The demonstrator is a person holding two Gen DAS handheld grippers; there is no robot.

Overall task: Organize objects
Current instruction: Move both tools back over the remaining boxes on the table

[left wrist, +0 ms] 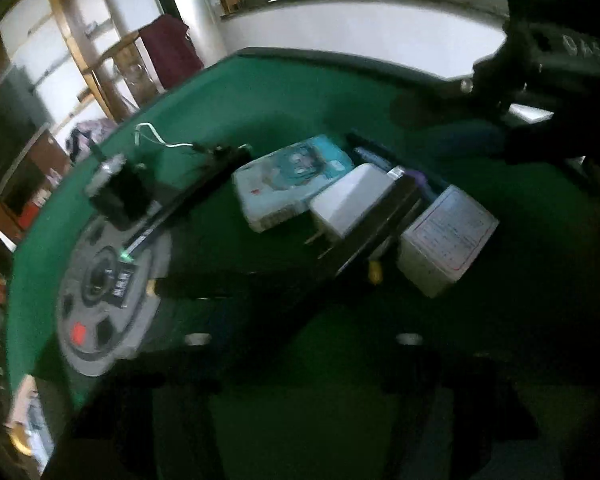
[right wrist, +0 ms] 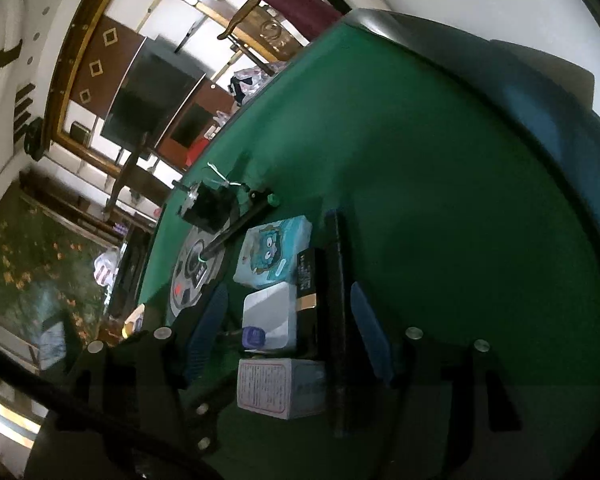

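A row of objects lies on the green table: a blue cartoon tissue pack, a white charger, a small black box, a white printed box and a long black bar. My right gripper is open, its blue fingers on either side of the row, touching nothing. In the left wrist view I see the tissue pack, the charger, the printed box and the bar. The left gripper's fingers are dark and blurred at the bottom.
A grey round dial is set in the table's centre, with a black device, a white wire and a black rod beside it. The other gripper hangs at the upper right. Chairs and furniture stand beyond the table edge.
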